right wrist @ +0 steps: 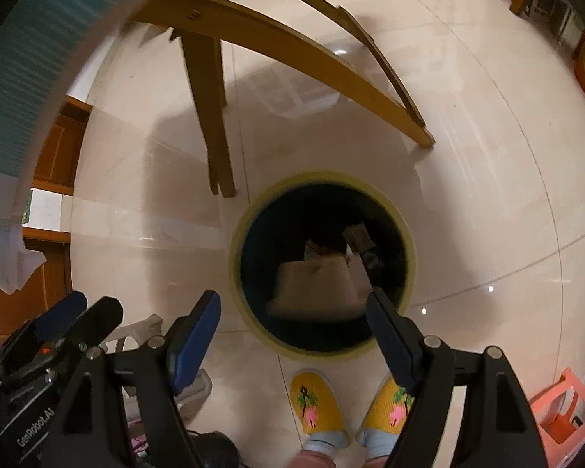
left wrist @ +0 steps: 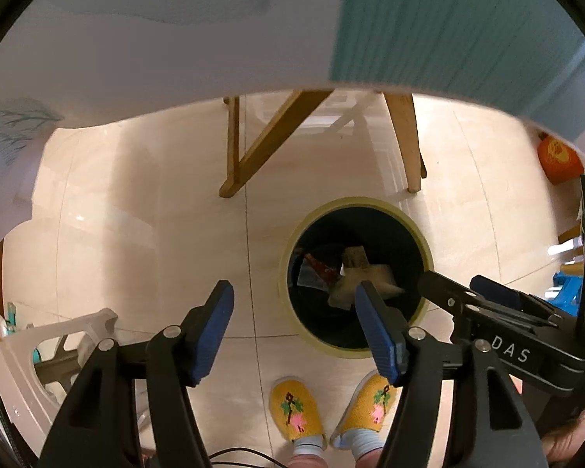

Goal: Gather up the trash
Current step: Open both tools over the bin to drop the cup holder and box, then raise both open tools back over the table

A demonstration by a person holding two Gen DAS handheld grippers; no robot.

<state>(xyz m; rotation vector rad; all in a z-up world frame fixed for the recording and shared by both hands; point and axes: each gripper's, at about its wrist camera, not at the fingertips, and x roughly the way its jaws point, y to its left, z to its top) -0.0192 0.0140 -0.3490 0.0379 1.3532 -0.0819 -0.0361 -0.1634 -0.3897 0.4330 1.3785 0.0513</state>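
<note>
- Trash bin [left wrist: 355, 277] stands on the floor, just beyond the yellow slippers [left wrist: 296, 409].
- Left gripper [left wrist: 292, 312] hangs above the bin's near rim, jaws spread, empty.
- Right gripper [right wrist: 292, 312] likewise (blurred brown trash [right wrist: 316, 284] lies inside the bin).

Warm, moderately bright indoor light. Glossy floor tiles [right wrist: 468, 179] carry glare patches and soft table-leg shadows ahead of the grippers. Bin interior [left wrist: 355, 269] dark; its contents motion-blurred in the right view. Strong fisheye curvature, black vignetted corners.
</note>
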